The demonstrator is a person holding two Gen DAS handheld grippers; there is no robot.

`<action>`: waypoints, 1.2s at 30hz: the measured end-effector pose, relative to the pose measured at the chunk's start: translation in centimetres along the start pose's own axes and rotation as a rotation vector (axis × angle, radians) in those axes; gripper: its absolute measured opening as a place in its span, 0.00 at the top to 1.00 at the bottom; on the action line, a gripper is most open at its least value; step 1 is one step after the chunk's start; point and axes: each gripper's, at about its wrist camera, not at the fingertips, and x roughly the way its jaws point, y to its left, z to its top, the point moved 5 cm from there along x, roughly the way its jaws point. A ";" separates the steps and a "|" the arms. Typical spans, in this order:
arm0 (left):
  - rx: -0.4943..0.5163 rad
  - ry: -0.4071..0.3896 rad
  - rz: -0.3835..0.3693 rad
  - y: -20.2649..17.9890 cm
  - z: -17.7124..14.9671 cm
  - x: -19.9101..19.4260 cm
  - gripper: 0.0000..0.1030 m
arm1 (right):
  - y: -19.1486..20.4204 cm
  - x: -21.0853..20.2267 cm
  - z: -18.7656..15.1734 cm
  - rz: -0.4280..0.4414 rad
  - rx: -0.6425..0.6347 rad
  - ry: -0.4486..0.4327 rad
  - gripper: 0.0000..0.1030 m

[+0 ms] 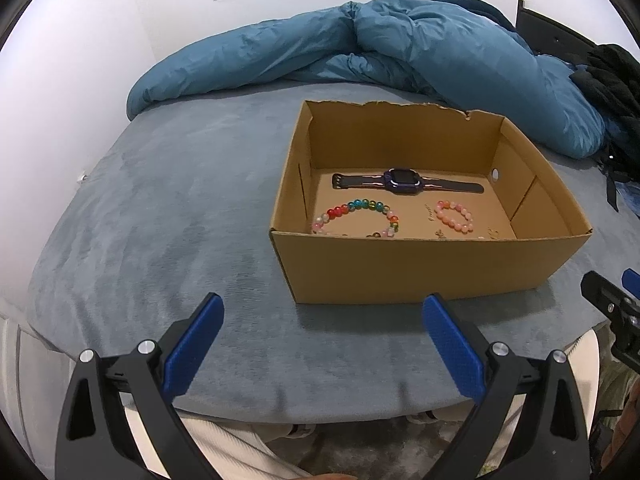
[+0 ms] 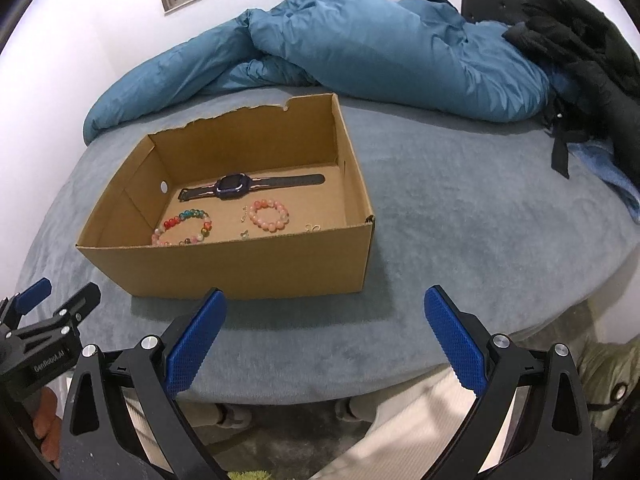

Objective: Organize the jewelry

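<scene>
Both of your tongs are spread wide and empty: the left gripper (image 1: 322, 322) hangs over the near edge of the grey bedcover (image 1: 168, 216), and the right gripper (image 2: 326, 318) does the same just in front of the cardboard box (image 2: 248, 264). All the jewelry you can see lies on the box floor: the watch (image 2: 234, 186) flat along the back, the rainbow bead bracelet (image 2: 186, 226) at front left, the pink bead bracelet (image 2: 269, 215) beside it, and a few tiny metal pieces (image 2: 314, 227) near the front wall (too small to say what they are). Expect the bracelets to be light and floppy, probably strung on elastic, with smooth round beads that may roll out from between the pads; pinch across one side of the loop, not the whole ring. The watch looks heavier and stiffer at its case, so take it by the strap just beside the case. The box walls are tall, so you will likely need to come in from above.
</scene>
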 end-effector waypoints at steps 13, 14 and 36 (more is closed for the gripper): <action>-0.006 0.028 -0.013 -0.3 0.2 0.4 0.05 | 0.3 0.3 0.0 -0.005 -0.022 0.027 0.08; -0.006 0.029 -0.014 -0.3 0.2 0.4 0.05 | 0.3 0.4 0.0 -0.006 -0.023 0.028 0.08; -0.020 0.044 -0.005 0.0 0.0 1.0 0.05 | -0.3 0.6 0.0 -0.031 -0.030 0.040 0.08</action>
